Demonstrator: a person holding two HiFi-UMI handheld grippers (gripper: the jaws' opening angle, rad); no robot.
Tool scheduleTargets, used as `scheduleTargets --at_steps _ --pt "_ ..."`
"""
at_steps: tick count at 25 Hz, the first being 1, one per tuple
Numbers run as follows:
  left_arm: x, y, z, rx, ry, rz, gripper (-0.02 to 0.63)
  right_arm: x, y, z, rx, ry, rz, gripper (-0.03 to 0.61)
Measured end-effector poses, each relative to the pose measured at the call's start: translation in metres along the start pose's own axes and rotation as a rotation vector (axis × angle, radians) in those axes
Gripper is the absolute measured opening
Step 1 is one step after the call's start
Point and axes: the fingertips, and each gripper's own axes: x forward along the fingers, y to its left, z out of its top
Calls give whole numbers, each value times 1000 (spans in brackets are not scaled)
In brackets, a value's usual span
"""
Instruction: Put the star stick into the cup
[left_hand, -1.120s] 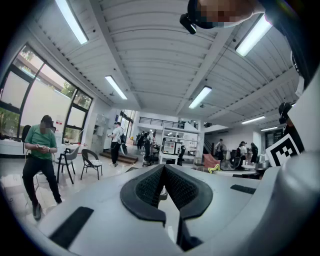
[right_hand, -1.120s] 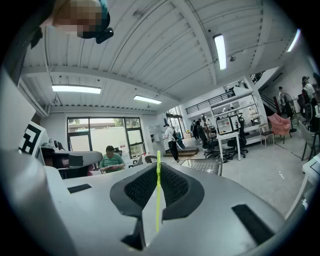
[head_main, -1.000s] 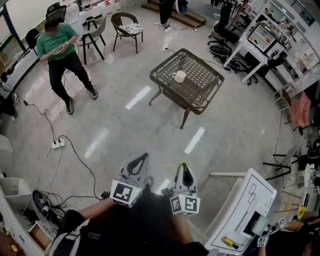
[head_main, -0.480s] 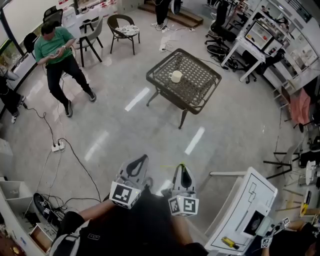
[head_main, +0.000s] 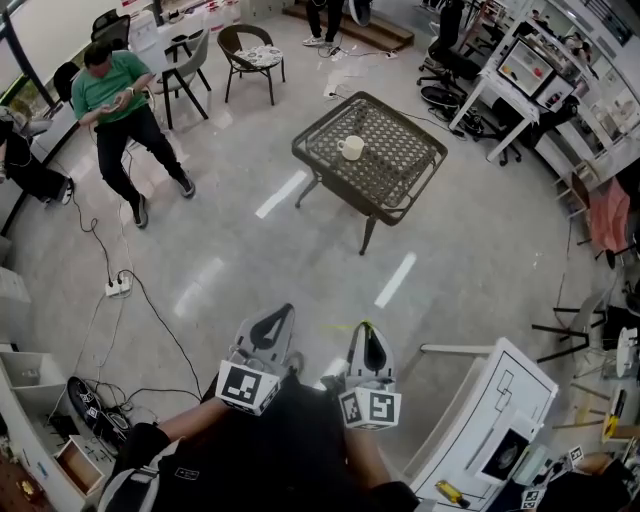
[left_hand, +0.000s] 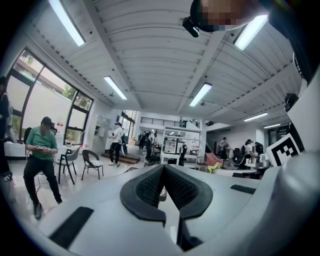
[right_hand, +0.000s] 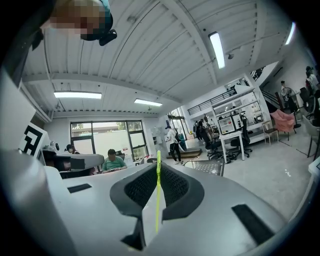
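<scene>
A white cup (head_main: 350, 148) stands on a dark wicker table (head_main: 400, 165) several steps ahead across the floor. My right gripper (head_main: 369, 340) is shut on the thin yellow-green star stick (right_hand: 158, 195), which runs up between the jaws past their tips. In the left gripper view the stick's yellow star (left_hand: 215, 169) shows off to the right. My left gripper (head_main: 272, 325) is held beside the right one, low and close to my body, jaws shut with nothing between them. The right gripper view (right_hand: 158, 167) shows the table (right_hand: 204, 167) just right of the jaws.
A person in a green shirt (head_main: 112, 95) sits at the far left, with chairs (head_main: 250, 55) behind. A power strip and cables (head_main: 118, 287) lie on the floor to my left. A white desk (head_main: 490, 420) stands close at my right. Desks and office chairs (head_main: 470, 80) line the far right.
Both grippers keep the same pose and the stick stays clamped. The head view has shifted slightly, and another seated person has come into view at the far left edge.
</scene>
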Motion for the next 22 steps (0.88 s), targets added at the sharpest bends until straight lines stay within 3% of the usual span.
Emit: scheduleTargets --at_steps 9,22 --pt "30 14 -8 -13 34 41 15 30 -21 -1 12 17 -2 21" --pt "165 82 3 -61 27 -19 15 160 -63 16 -14 29 -51 21"
